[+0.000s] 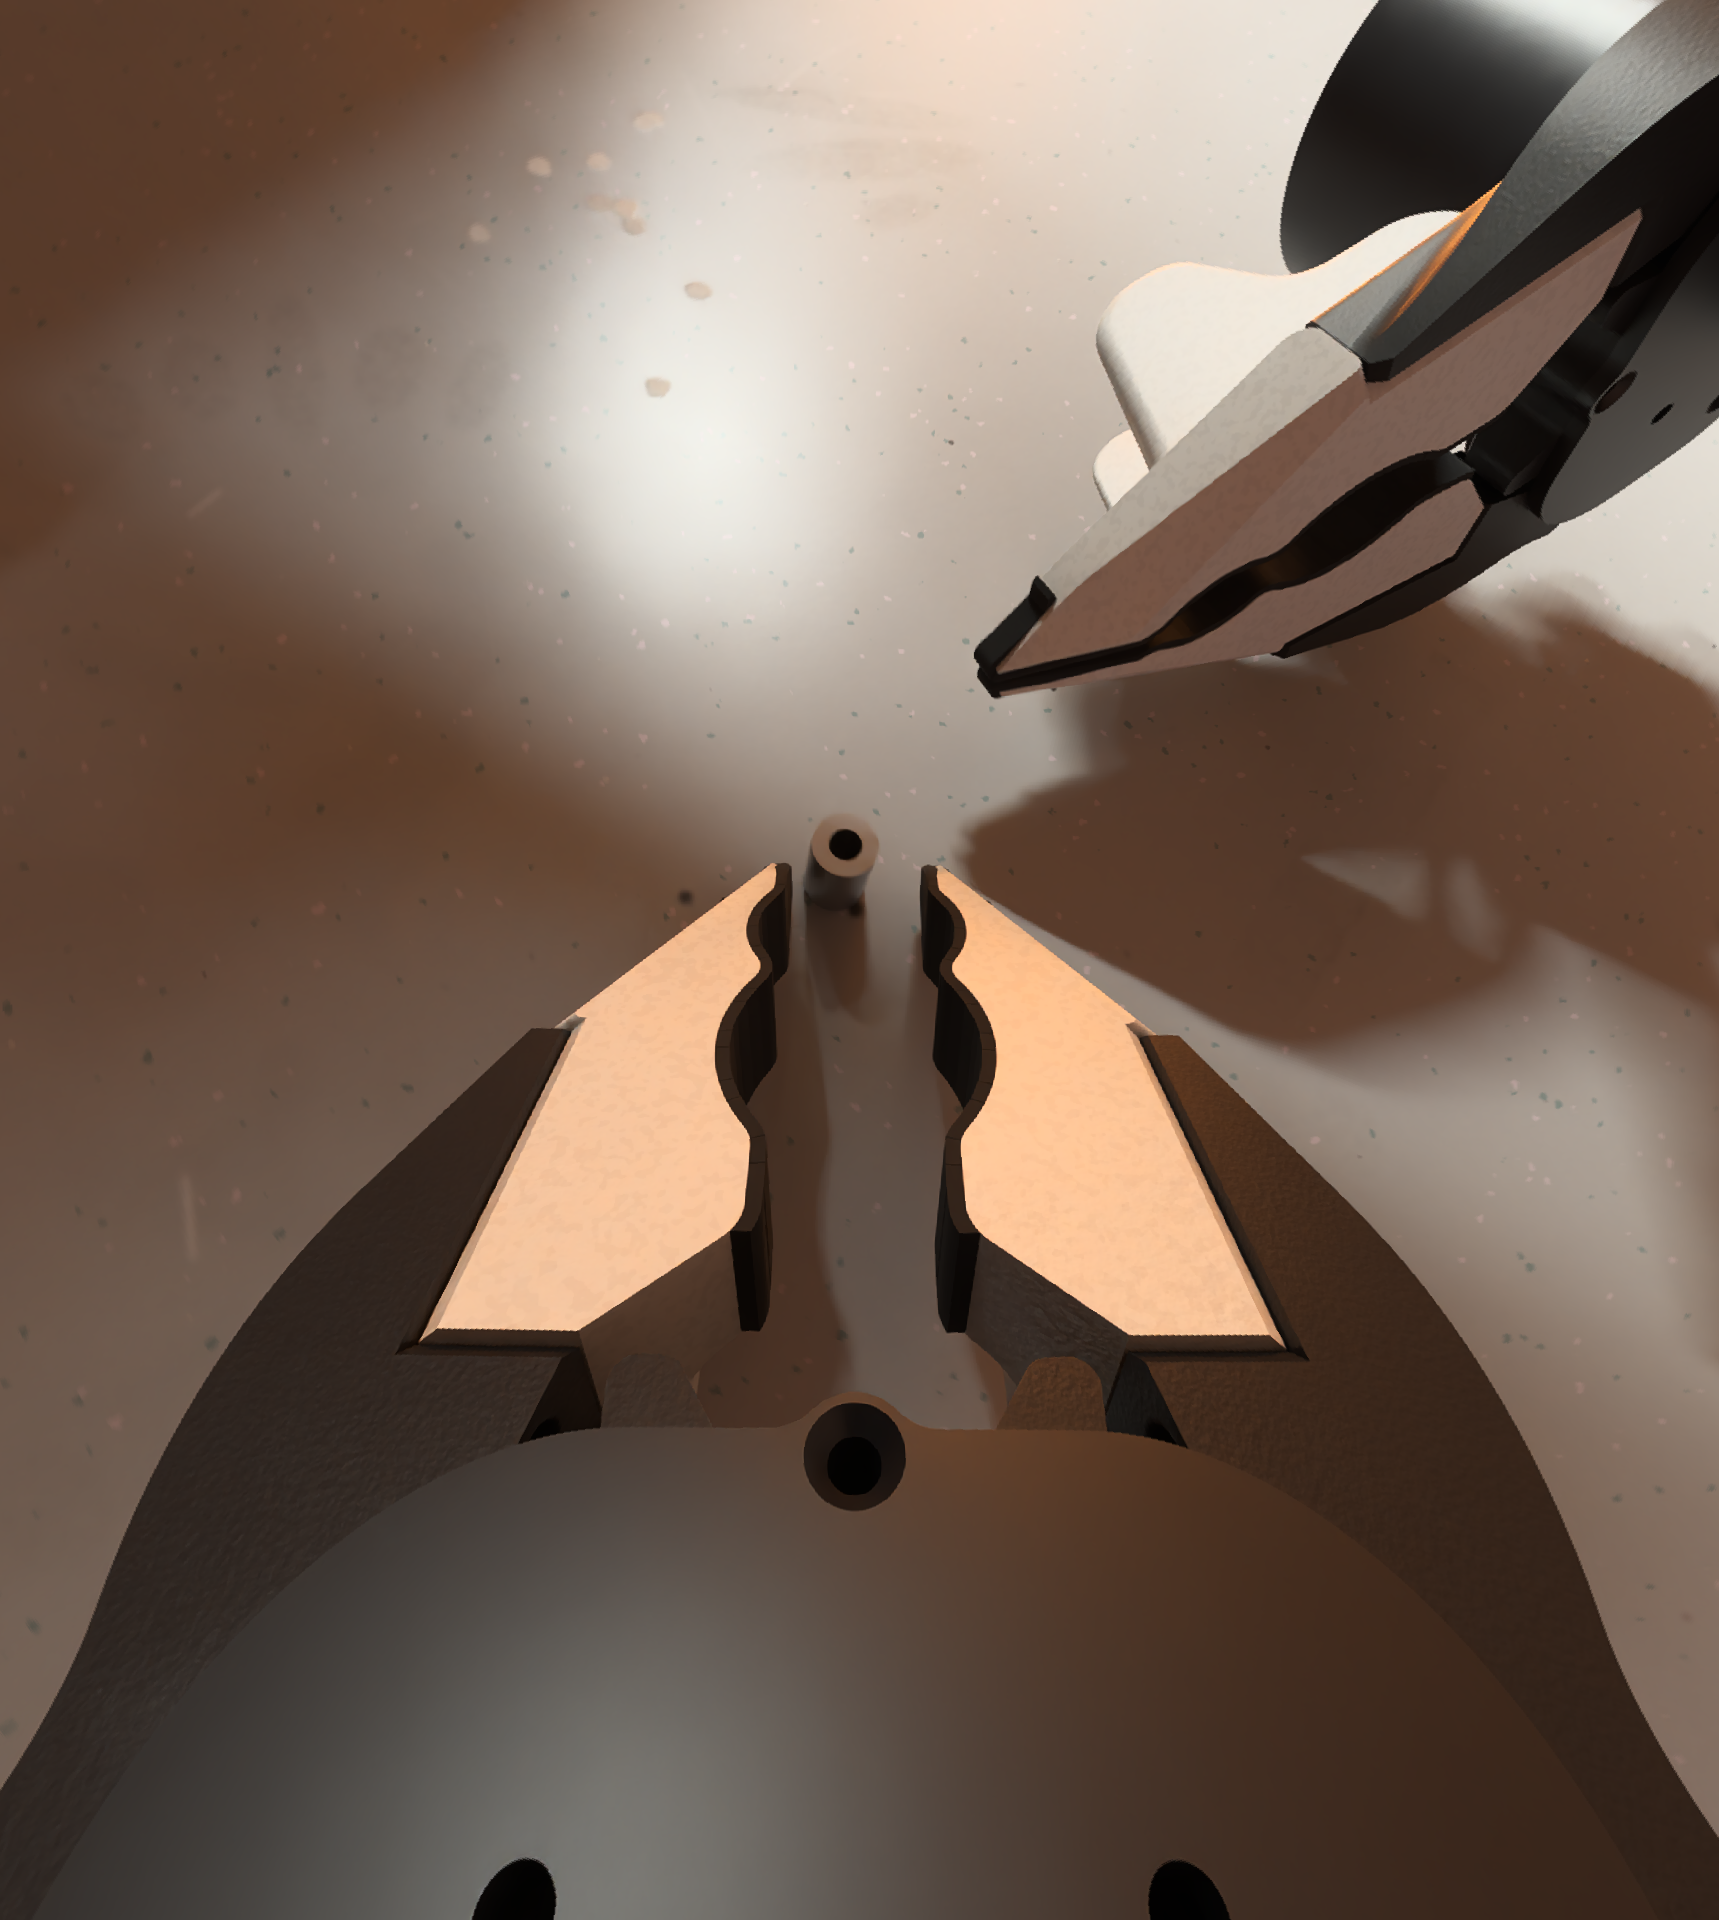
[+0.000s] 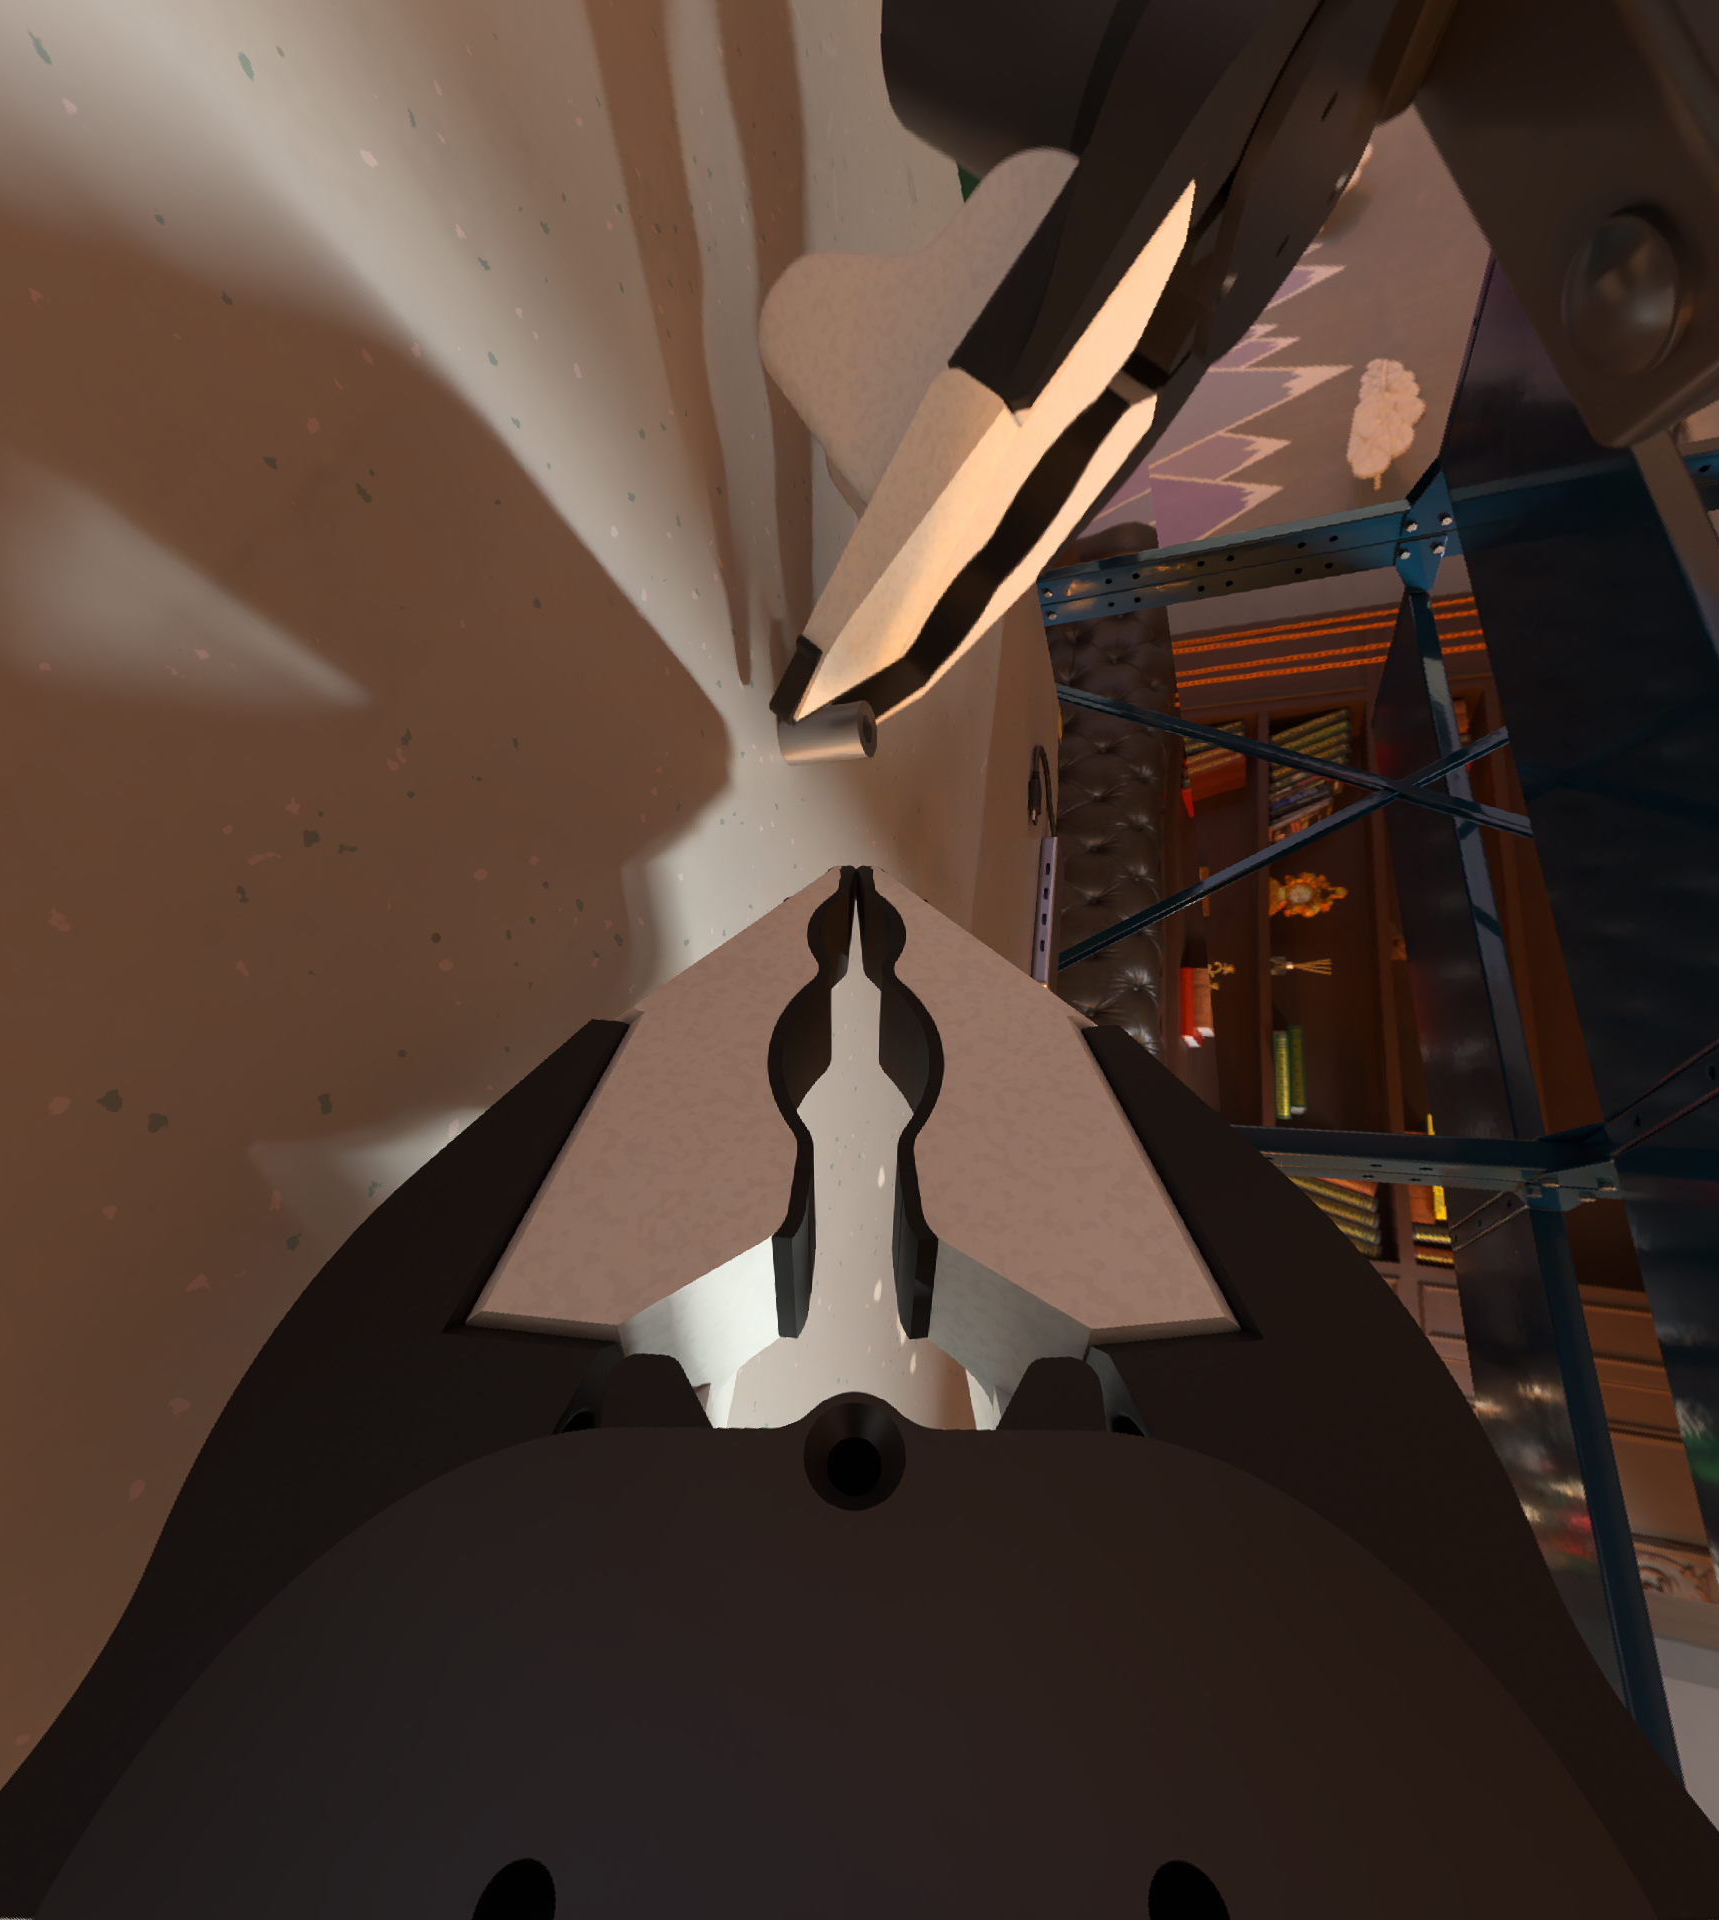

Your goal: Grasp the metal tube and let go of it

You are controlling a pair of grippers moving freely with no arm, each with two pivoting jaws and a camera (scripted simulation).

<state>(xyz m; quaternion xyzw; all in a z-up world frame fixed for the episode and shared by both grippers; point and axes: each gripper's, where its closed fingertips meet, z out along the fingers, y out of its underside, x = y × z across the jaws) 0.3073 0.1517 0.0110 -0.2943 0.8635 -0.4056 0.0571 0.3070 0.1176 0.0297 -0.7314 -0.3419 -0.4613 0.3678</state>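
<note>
Left gripper (image 1: 855, 883), fingers released, straddles the upright metal tube (image 1: 842, 862) mid-surface; next, clench. Right gripper (image 2: 855, 878) idles clenched, empty.

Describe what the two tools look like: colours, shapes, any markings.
Both match: the left tool and right tool each have a rounded dark grey body with round holes, and two tapering fingers faced in pale tan, textured plates. Black inner pads have wavy, scalloped edges. No cables or markings show.

Both wrist views look down close over the speckled tabletop (image 1: 315, 727), probably from opposite sides, sharing the metal tube (image 1: 842, 864).
</note>
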